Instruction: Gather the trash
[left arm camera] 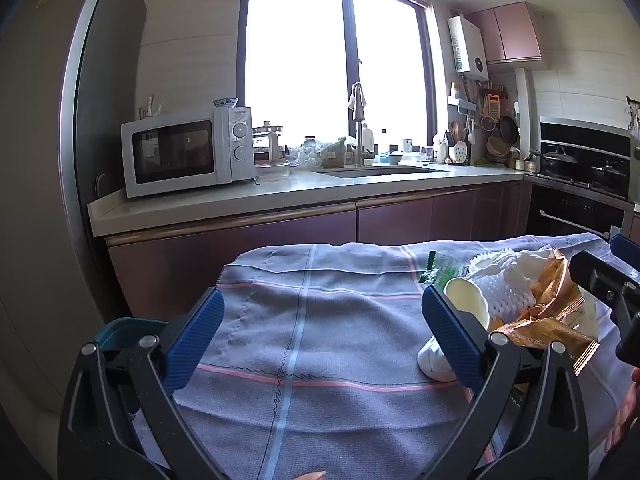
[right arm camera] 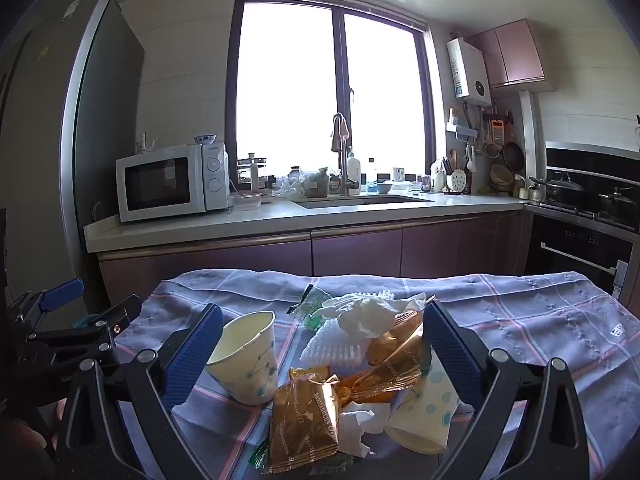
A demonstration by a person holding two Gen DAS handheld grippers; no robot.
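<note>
A heap of trash lies on a table under a grey-purple checked cloth (right arm camera: 540, 320). In the right wrist view my right gripper (right arm camera: 324, 350) is open, its blue pads standing on either side of the heap without pressing on anything. Between them are a tilted paper cup (right arm camera: 248, 360), gold snack wrappers (right arm camera: 304, 420), crumpled tissue (right arm camera: 364, 316), white foam netting (right arm camera: 336, 348), a green wrapper (right arm camera: 312, 304) and a second, flattened paper cup (right arm camera: 424, 412). My left gripper (left arm camera: 324, 332) is open over bare cloth (left arm camera: 320, 300). The paper cup (left arm camera: 466, 300) and gold wrappers (left arm camera: 552, 308) lie just outside its right finger.
A teal container rim (left arm camera: 132, 328) shows beside the table's left edge. Beyond the table runs a kitchen counter (left arm camera: 280, 196) with a microwave (left arm camera: 180, 152) and a sink (left arm camera: 380, 170). A stove with pots (left arm camera: 580, 168) stands to the right, and a tall fridge (right arm camera: 108, 100) to the left.
</note>
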